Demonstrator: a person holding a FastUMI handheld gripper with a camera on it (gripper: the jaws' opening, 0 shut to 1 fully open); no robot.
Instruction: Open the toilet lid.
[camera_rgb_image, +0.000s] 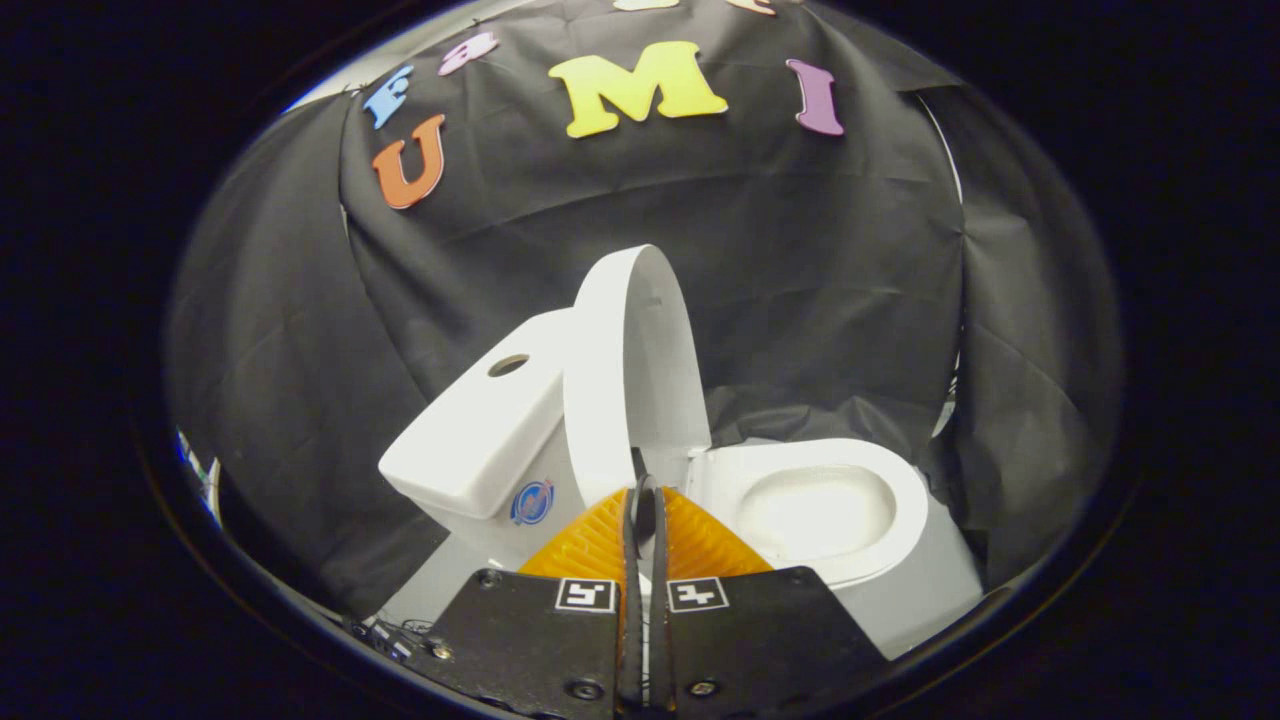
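The toilet lid (625, 370) is white, oval and glossy. It stands raised upright, leaning toward the tank (480, 430) just beyond the claw (642, 490) tips. The claw is narrow, fingers nearly touching, gripping nothing. The seat (880, 480) and open bowl lie to the right of the fingers

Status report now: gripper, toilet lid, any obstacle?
Gripper shut, holding nothing. Toilet lid raised upright beside the tank, just beyond the fingertips. Bowl open; nothing in the way.
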